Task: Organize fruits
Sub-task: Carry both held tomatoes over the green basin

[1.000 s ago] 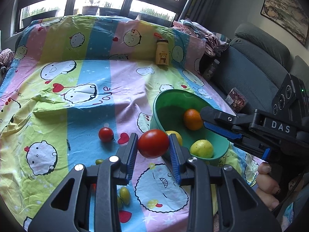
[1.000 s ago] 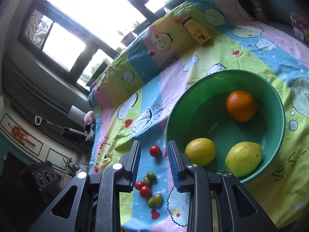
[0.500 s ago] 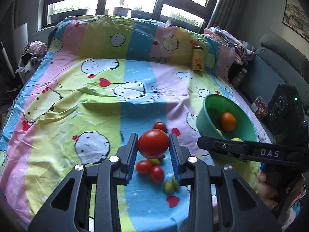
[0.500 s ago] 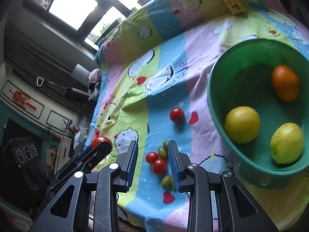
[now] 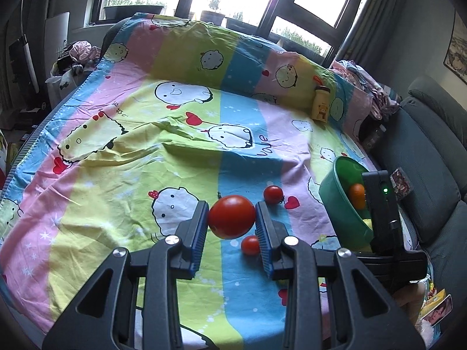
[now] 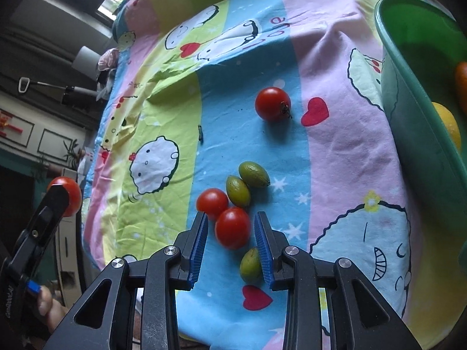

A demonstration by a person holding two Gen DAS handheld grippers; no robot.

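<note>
My left gripper (image 5: 232,218) is shut on a big red tomato (image 5: 232,216), held above the cartoon sheet (image 5: 146,175). My right gripper (image 6: 231,218) points down at a cluster of small fruits. Its blue pads (image 6: 200,242) stand either side of a small red tomato (image 6: 232,227) with a gap on both sides, so it is open. Another small tomato (image 6: 212,203) and two green fruits (image 6: 238,191) lie just beyond, and a third green fruit (image 6: 250,264) lies by the right pad. A lone tomato (image 6: 273,104) sits farther off.
A green bowl (image 6: 408,110) at the right holds an orange (image 6: 462,84) and a lemon (image 6: 448,122). A yellow bottle (image 5: 321,105) stands at the sheet's far side. A grey sofa (image 5: 423,160) borders the right edge. A hand (image 6: 46,309) holds the left gripper.
The left gripper carried the big tomato leftward, away from the bowl. The right gripper swung from over the bowl down to the small fruits and now straddles a small tomato.
</note>
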